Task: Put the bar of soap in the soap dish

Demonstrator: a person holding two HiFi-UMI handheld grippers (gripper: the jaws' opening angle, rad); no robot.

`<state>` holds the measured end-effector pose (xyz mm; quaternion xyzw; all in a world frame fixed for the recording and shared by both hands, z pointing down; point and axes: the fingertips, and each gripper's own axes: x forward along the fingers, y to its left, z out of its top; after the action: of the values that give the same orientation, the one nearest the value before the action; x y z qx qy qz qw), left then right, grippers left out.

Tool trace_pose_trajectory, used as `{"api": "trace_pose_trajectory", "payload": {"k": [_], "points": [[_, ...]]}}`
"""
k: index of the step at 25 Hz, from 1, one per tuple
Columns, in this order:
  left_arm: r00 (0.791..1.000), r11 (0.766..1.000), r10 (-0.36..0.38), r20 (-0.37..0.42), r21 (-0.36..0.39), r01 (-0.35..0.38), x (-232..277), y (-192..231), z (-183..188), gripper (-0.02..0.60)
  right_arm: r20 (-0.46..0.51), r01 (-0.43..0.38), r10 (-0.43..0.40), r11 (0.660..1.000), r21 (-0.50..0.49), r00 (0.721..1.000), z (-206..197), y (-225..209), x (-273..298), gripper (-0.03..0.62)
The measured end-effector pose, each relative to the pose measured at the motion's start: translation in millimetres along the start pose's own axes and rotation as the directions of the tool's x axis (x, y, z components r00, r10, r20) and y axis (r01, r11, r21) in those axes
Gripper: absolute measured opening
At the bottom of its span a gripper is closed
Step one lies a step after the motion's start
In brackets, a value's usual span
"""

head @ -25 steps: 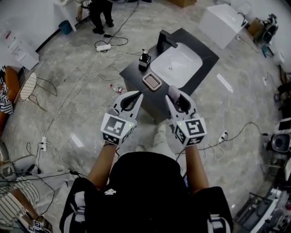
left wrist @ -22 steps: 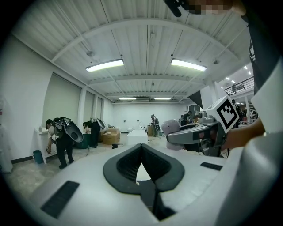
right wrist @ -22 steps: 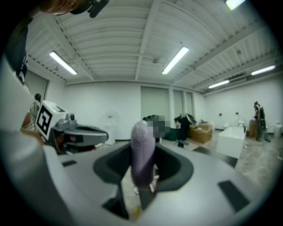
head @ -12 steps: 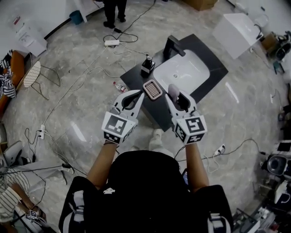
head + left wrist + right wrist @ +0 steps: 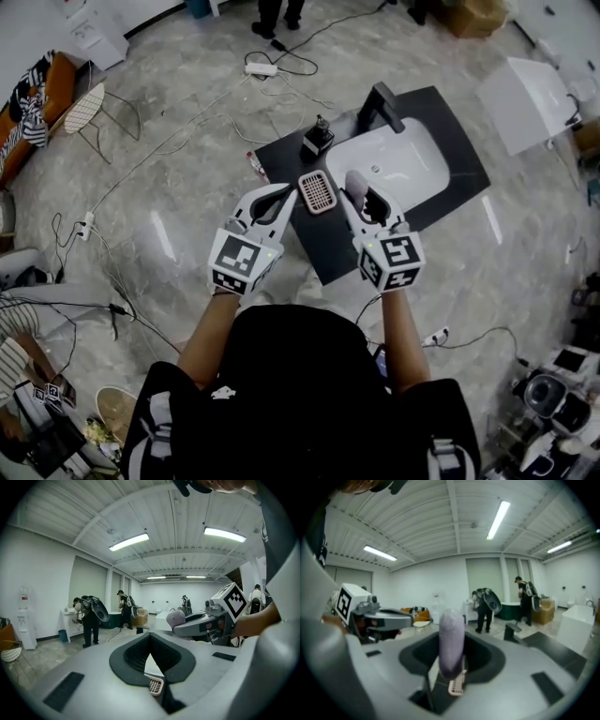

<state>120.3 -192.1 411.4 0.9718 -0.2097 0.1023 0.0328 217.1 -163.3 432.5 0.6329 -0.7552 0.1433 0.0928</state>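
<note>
Grip check: right gripper point(image 5: 451, 660) stands wide, clamped on the lavender bar of soap point(image 5: 452, 634), held upright. Just ahead and slightly left of its tips sits the soap dish point(image 5: 317, 191). Lay the bar flat over the slats before releasing. Closed, empty left gripper point(image 5: 284, 194) crowds the dish. Past that: dispenser bottle point(image 5: 318, 138), faucet point(image 5: 380, 103).

1. bar of soap point(image 5: 451, 639): pale lilac oval, upright on edge, clamped between right gripper point(image 5: 360, 194) jaws.
2. soap dish point(image 5: 317, 191): pink slotted rounded rectangle, flat on dark counter point(image 5: 323, 248), beside white basin point(image 5: 412, 169).
</note>
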Motion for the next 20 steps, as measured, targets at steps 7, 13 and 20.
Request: {"api": "trace_pose_trajectory", "payload": {"k": [7,13,20], "points": [[0.992,0.992,0.119,-0.043,-0.049,-0.121,11,6,-20,0.023,-0.151,-0.124,0.126,0.992,0.024,0.980,-47,-21,37,0.179],[0.978,0.977,0.188,-0.092,-0.083,-0.195,17,6,-38,0.023,-0.283,-0.196,0.207,0.978,0.068,0.936,-93,-27,63,0.179],[0.965,0.962,0.229,-0.131,-0.123,-0.245,17,4,-61,0.023,-0.400,-0.243,0.261,0.965,0.098,0.879,-143,-28,88,0.179]]}}
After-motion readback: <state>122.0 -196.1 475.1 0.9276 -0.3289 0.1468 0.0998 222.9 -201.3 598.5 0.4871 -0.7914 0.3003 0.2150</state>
